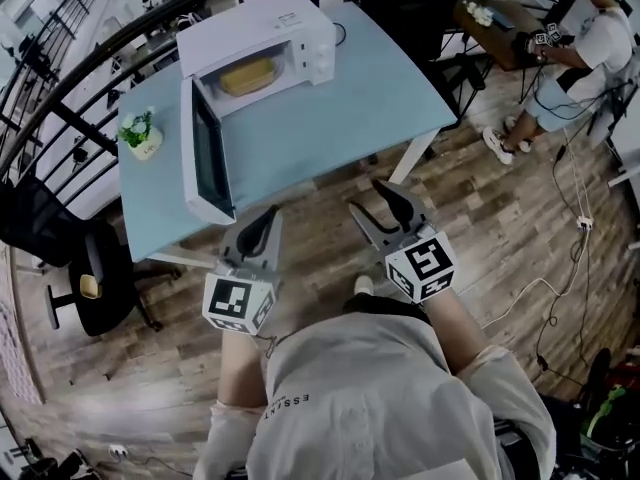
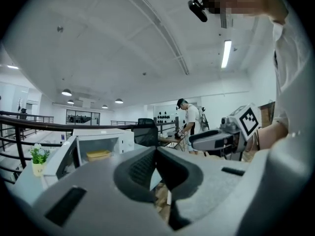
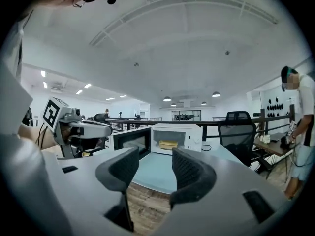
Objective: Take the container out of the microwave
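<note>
Hard to see much of the container (image 1: 248, 76) from here. It's a low yellow tub inside the microwave (image 1: 262, 28), and only its top and front edge show past the cavity opening. I can't tell whether it has a lid. From the left gripper view it's a small yellow strip (image 2: 98, 155) behind the open door (image 1: 205, 153), and from the right gripper view it's tiny (image 3: 168, 144). My own arms are cut off by my shirt in the head view.

The microwave is a white box with its door swung wide to the left, near the back of a pale blue, smooth-topped bench (image 1: 330, 118). A small potted plant (image 1: 140, 133) sits near the left edge. The floor (image 1: 500, 228) is wood plank, there's a black office chair (image 1: 95, 278) off to the left and a dark curved railing (image 1: 100, 58) behind. Another person (image 1: 585, 53) stands by a desk in the far corner.

Both grippers hang short of the bench, well away from the microwave. Left gripper (image 1: 262, 226) – its ribbed dark fingers (image 2: 140, 168) are pressed together on nothing. Right gripper (image 1: 378, 203) has its fingers (image 3: 189, 173) spread, with only bench and floor in the gap
</note>
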Available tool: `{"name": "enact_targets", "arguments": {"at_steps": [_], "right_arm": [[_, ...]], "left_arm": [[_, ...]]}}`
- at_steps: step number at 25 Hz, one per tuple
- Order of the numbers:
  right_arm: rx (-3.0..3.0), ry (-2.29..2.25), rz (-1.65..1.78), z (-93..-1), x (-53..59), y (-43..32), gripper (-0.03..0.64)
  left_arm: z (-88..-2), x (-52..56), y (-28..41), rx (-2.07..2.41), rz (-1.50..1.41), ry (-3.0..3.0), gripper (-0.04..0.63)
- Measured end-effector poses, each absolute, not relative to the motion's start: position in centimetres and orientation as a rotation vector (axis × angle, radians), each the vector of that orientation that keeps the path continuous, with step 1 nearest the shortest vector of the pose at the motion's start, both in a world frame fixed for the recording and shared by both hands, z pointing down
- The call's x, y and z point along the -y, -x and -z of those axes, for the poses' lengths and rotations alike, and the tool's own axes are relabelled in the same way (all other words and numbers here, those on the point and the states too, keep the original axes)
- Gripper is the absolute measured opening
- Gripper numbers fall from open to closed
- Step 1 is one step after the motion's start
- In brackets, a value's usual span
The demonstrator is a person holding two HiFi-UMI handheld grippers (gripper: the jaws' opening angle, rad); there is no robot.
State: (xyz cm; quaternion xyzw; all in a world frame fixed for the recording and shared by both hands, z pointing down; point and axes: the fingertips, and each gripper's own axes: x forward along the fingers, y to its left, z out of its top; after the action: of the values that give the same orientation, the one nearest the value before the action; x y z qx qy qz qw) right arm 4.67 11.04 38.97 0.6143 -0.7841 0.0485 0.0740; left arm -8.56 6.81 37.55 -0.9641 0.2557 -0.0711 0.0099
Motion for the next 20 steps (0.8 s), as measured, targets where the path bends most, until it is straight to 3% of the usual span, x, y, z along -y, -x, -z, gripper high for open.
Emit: {"name": "enact_targets", "arguments": {"at_steps": [9,20], "right_arm": [[2.456,-1.619,-0.132,-39.4,-5.0,-11.2,0.214],[2.497,-1.344,-0.135,-41.5,9.2,-11.0,0.215]], "left_arm": [[-37.9,-2.6,0.7,-0.955,0.27,2.964,0.002],[-39.4,9.0,-0.5,-1.137,0.314,2.909,0.002]]}}
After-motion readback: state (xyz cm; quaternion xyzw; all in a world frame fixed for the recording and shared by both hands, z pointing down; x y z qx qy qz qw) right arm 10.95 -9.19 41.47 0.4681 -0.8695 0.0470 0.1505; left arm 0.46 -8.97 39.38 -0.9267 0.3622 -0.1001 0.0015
